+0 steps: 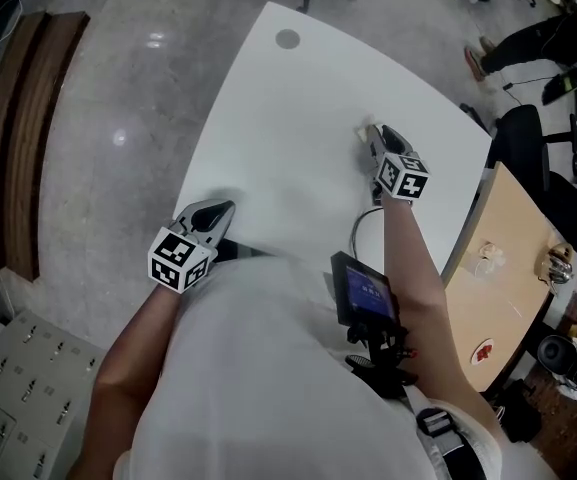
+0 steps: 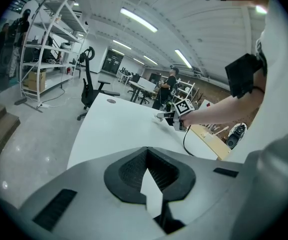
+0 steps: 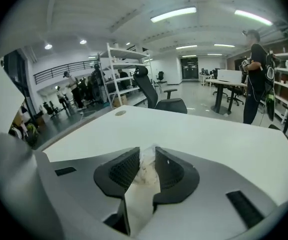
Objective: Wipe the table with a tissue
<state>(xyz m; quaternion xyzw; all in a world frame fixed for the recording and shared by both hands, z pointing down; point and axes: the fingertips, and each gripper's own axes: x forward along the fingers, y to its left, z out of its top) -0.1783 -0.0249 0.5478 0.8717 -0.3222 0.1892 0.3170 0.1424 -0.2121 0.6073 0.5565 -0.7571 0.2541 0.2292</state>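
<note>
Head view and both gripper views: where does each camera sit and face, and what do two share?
Head view: on the head, down at table; chest, left gripper, right gripper.
Left gripper view: on that gripper, across table; its shut jaws, right arm.
Right gripper view: toward a chair; jaws on tissue.
Shared: first two show right gripper.

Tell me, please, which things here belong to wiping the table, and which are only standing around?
For the job:
- tissue, clamped in the right gripper
- white table

Just around:
- left gripper, shut and empty
- office chair
- metal shelves
- wooden desk
- grey lockers
</note>
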